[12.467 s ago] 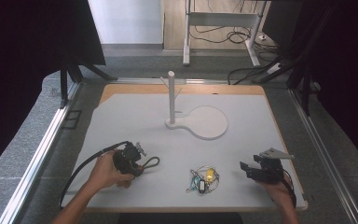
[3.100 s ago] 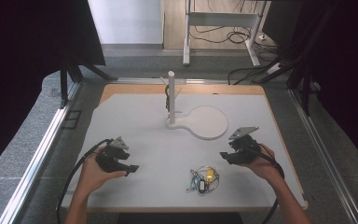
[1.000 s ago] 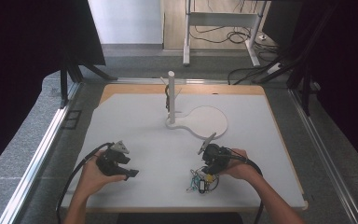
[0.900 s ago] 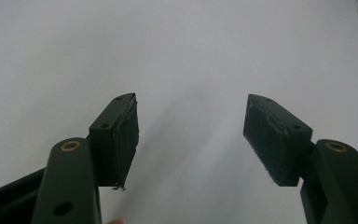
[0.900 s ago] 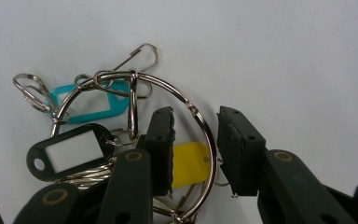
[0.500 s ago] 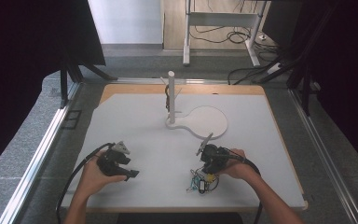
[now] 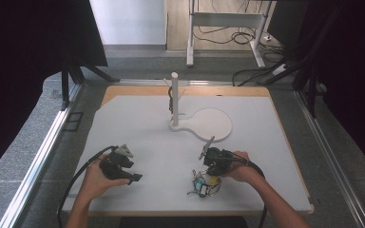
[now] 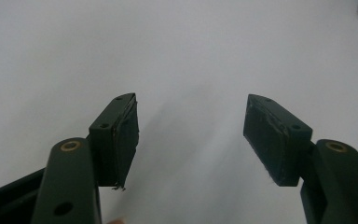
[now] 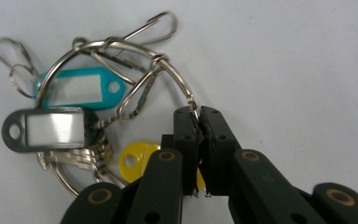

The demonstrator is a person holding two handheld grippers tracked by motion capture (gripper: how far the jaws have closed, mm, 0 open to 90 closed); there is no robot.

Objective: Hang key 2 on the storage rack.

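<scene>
A bunch of keys [image 7: 202, 184] lies on the white tabletop [image 7: 138, 123] near its front edge. It hangs on a large metal ring [image 9: 103, 43] with a teal tag [image 9: 79, 88], a black tag [image 9: 51, 128], a yellow tag [image 9: 137, 161], silver keys [image 9: 74, 156] and several wire clips. My right gripper [image 9: 198, 114] points down at the bunch [image 7: 208, 174]. Its jaws have just been closing and now pinch the ring's wire. My left gripper [image 7: 135, 178] rests on the table at the front left, open [image 8: 191, 135], with bare table between its jaws.
A white upright post [image 7: 175, 95] on a round flat base [image 7: 214, 124] stands at the middle rear of the table. Metal rails run along both sides. Cables trail from both grippers toward the front edge.
Three seconds ago my right hand was further right; it has come left to the key bunch and lowered onto it. Over the last second both hands stayed put.
</scene>
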